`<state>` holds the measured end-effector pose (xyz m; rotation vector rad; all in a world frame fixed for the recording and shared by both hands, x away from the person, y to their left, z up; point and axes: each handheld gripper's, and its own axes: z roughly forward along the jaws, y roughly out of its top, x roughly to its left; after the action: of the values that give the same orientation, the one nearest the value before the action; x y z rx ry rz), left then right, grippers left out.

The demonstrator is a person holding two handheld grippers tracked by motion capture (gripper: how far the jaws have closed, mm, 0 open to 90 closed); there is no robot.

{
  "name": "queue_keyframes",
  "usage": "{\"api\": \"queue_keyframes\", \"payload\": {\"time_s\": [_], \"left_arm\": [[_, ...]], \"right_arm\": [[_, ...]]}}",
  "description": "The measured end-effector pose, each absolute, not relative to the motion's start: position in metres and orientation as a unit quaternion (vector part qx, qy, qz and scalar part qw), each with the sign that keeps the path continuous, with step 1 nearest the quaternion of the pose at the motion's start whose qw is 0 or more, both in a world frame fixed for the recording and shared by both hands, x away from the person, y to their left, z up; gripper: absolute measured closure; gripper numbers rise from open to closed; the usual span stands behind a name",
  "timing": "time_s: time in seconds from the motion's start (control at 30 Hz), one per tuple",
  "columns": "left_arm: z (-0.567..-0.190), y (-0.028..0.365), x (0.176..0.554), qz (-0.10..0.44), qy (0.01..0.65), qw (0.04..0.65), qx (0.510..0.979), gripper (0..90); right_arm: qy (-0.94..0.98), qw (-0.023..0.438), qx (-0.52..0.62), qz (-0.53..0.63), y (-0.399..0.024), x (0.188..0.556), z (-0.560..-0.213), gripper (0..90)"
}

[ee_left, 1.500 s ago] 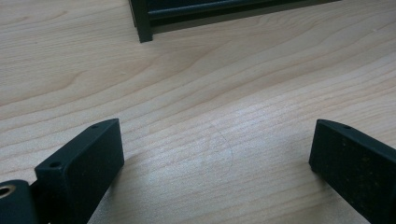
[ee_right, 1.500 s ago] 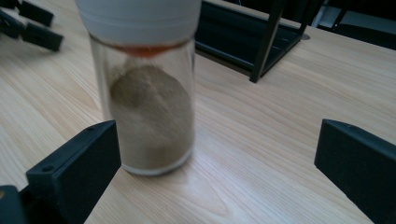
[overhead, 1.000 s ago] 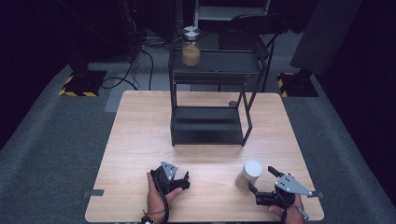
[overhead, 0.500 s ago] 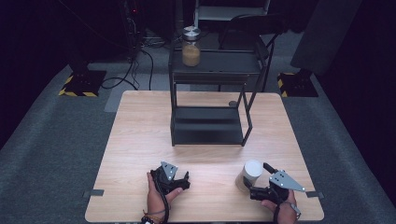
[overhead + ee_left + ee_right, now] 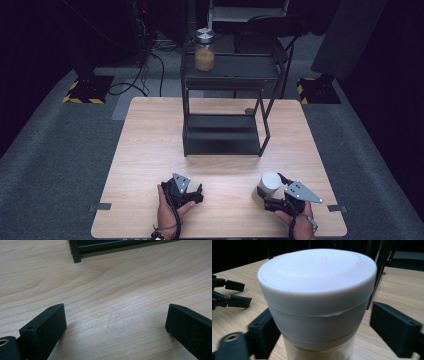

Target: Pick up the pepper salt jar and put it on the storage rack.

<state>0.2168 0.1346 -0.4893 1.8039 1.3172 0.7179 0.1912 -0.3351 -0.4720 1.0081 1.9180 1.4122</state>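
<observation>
Low at the frame's right, the right gripper (image 5: 270,194) has just been closing around a white-lidded jar (image 5: 267,187), pads not yet touching. Its high hold near the lid could tip the jar. Lower centre, the left gripper (image 5: 196,192) rests open.

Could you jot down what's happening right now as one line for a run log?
right gripper: jaws just closing around white-lidded jar, not yet pressing | left gripper: open, nothing between jaws | rack: second jar on top
</observation>
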Motion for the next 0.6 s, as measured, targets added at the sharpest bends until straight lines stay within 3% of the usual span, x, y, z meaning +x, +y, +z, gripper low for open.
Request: {"api": "queue_keyframes", "payload": {"time_s": [0.27,0.6], "left_arm": [[-0.4893,0.1347,0.2168,0.282,0.517,0.387,0.709,3.1],[-0.4893,0.1347,0.2168,0.282,0.517,0.387,0.709,3.1]], "right_arm": [[0.714,0.274,0.363,0.533,-0.3331,0.1908,-0.4719,33.6],[0.715,0.272,0.367,0.529,-0.3310,0.1900,-0.4688,34.1]]}}
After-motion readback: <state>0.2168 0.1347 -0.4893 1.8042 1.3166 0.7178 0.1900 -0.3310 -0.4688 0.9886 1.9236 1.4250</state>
